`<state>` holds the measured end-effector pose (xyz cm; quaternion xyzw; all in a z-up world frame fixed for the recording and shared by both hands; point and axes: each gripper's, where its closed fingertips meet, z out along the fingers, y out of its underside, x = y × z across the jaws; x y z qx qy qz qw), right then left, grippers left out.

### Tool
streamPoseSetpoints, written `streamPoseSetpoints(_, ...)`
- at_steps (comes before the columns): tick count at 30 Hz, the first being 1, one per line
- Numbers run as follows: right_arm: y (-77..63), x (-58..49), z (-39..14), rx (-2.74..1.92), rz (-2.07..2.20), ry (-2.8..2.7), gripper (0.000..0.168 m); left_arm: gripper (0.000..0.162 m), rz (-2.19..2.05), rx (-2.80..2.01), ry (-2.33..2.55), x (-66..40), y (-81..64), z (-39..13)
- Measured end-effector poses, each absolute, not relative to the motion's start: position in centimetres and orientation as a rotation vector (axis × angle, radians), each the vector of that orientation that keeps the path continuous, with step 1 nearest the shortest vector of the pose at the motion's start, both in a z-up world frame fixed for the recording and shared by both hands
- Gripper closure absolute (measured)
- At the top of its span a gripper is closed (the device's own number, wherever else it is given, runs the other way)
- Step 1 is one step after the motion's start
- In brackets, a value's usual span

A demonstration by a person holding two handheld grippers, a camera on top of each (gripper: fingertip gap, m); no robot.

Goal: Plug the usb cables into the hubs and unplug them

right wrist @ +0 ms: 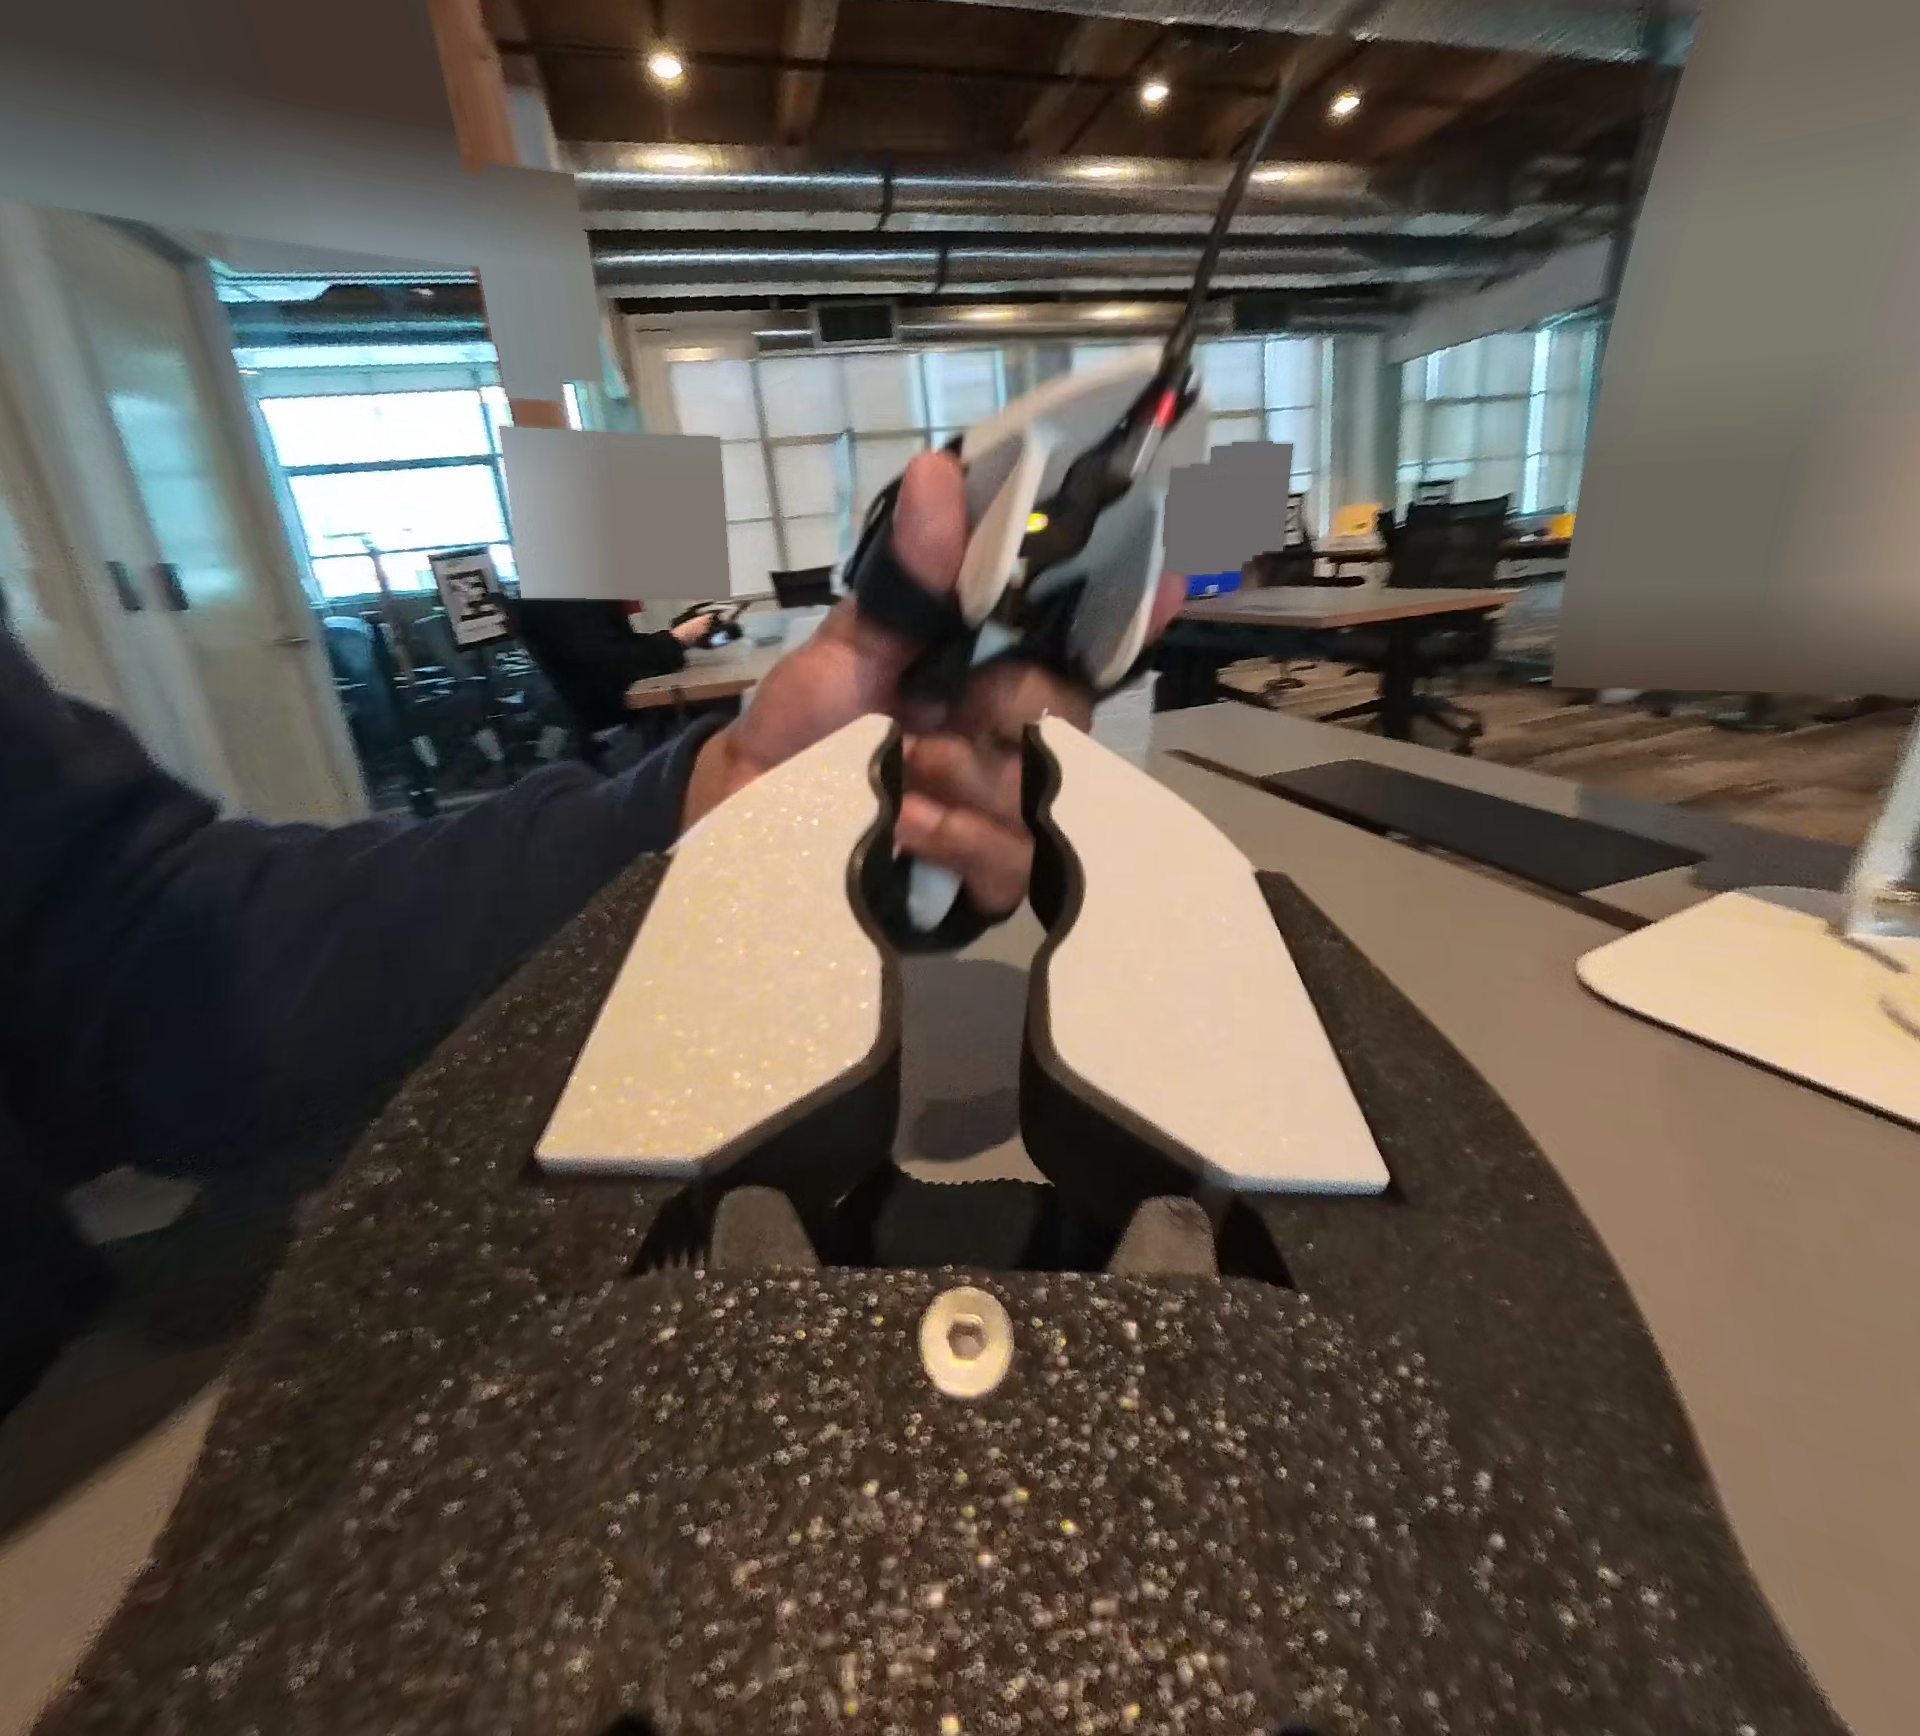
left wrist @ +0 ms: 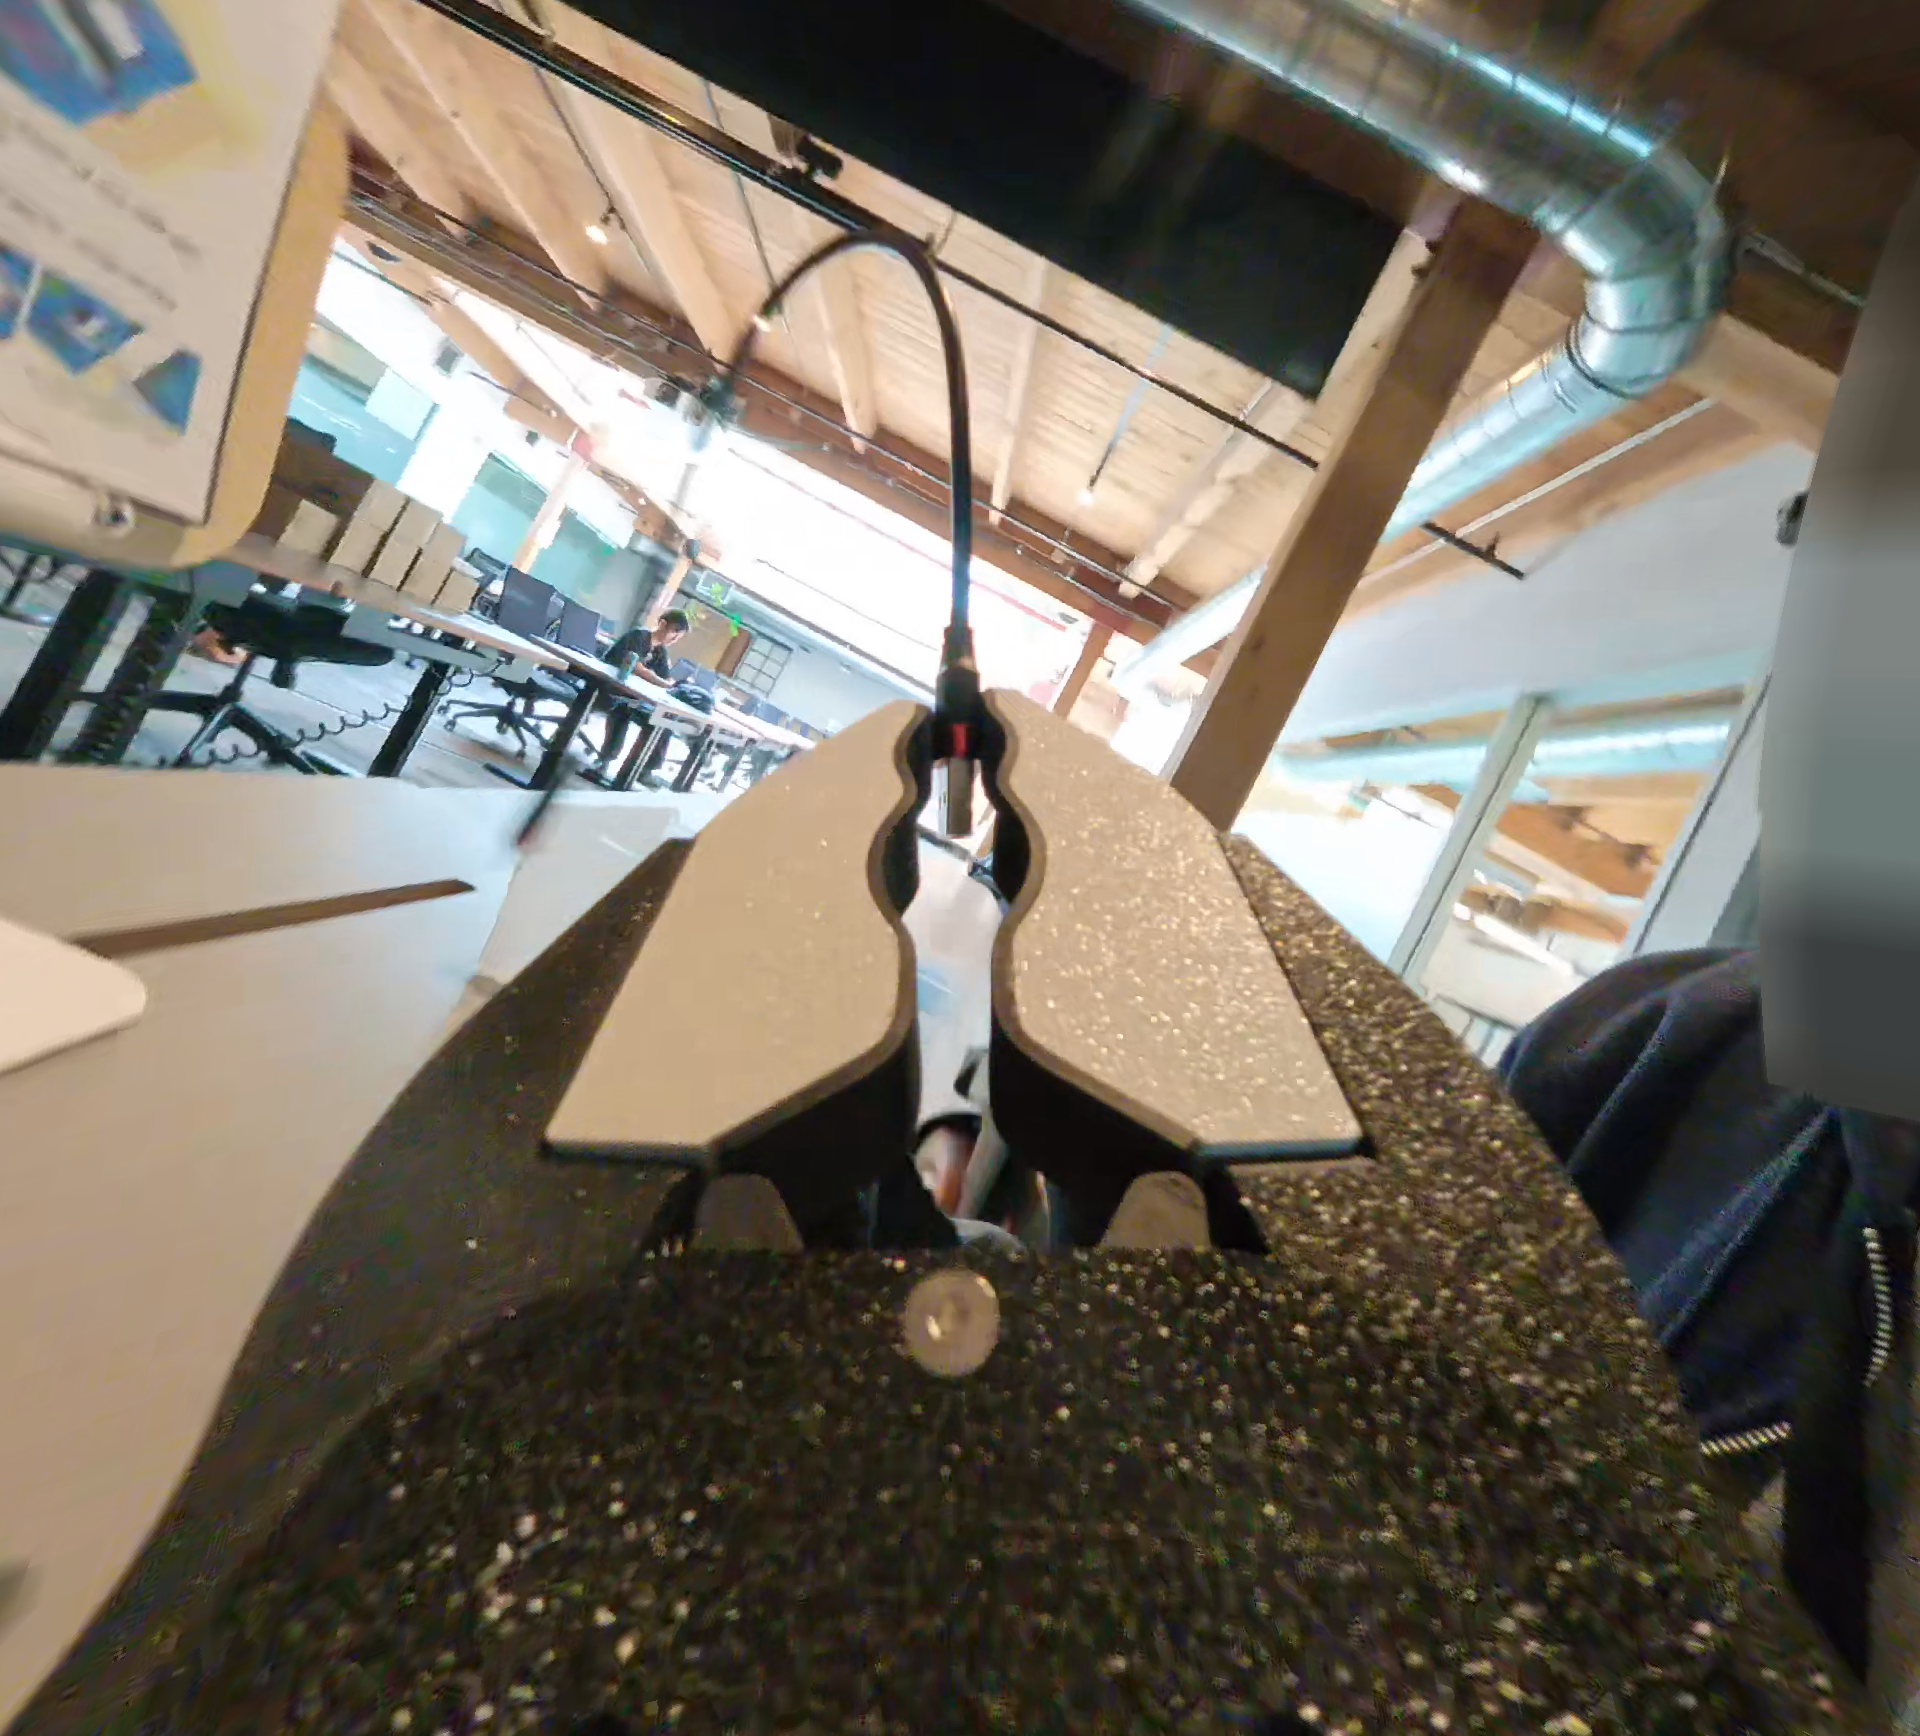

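In the left wrist view my left gripper [left wrist: 956, 720] is tilted up toward the ceiling and shut on a USB plug [left wrist: 957, 777] with a red band. The plug's metal end points back toward the camera. Its black cable [left wrist: 951, 356] arcs up and over to the left, down to the table. In the right wrist view my right gripper [right wrist: 961, 730] is open and empty above the table. Just beyond it a hand [right wrist: 831, 678] holds the left gripper [right wrist: 1081, 533], blurred, with the cable [right wrist: 1226, 232] rising from it. No hub is in view.
A grey table [left wrist: 208, 1167] lies below. A white monitor base [right wrist: 1766, 990] stands at the right, with a black strip [right wrist: 1475, 813] behind it. A board with papers [left wrist: 125, 128] is at the upper left. A dark sleeve [right wrist: 260, 907] crosses the left side. About 10 cm separates my left fingertips from my right.
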<state>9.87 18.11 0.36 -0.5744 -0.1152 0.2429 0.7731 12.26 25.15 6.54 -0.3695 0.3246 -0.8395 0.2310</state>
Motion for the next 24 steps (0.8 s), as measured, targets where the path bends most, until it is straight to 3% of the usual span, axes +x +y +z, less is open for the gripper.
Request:
streamPoseSetpoints(5, 19.1, 9.9, -0.7, -1.299, 0.468, -0.245, 0.146, 0.154, -2.253, -1.083, 0.869, 11.9, 24.8, 3.0)
streamPoseSetpoints(24, 22.4, 8.6, -0.6, -1.251, 0.559, -0.182, 0.151, 0.155, -2.394, -0.777, 0.872, 10.1, 22.3, 2.1)
